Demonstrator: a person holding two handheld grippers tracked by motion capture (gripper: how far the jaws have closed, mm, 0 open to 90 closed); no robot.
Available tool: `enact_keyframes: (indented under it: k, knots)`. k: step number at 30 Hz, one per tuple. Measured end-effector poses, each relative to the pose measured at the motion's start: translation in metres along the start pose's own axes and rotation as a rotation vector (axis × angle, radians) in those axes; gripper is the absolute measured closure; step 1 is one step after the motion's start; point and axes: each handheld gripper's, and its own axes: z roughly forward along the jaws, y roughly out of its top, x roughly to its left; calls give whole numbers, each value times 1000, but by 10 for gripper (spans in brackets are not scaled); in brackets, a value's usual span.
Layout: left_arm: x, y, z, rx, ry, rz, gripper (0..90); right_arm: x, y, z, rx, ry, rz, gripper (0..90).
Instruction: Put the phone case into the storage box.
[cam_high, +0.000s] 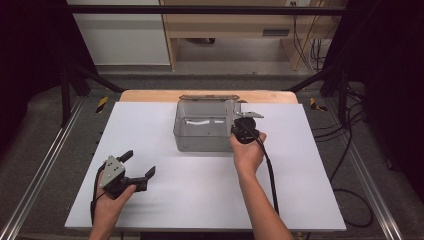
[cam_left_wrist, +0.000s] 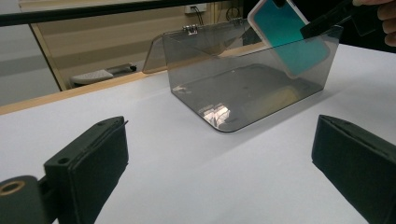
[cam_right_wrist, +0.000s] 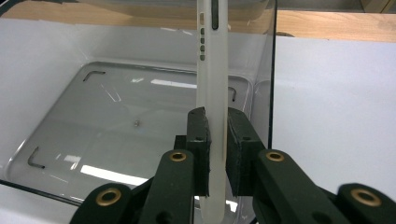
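The right gripper (cam_right_wrist: 215, 140) clamps a phone (cam_right_wrist: 212, 70) by its edges, over the clear box (cam_high: 202, 131). Step: placement. Next: lower, then release. The left gripper (cam_high: 136, 165) rests open, empty.

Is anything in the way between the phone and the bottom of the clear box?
Nothing visible. The right claw holds the phone over the open box, near its right wall. The box floor below looks bare, and the lid is swung back behind.

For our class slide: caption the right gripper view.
Right gripper holds a phone case edge-on over the open clear box.
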Motion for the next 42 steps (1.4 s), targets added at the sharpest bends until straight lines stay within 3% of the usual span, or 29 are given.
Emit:
enact_keyframes:
  k: [26,42]
  knots:
    - [-1,0,1,4,-6,4,41,1,5,2,41,-10,-13,811]
    - [-2,0,1,2,-5,3,40,1,5,2,40,-12,-4,810]
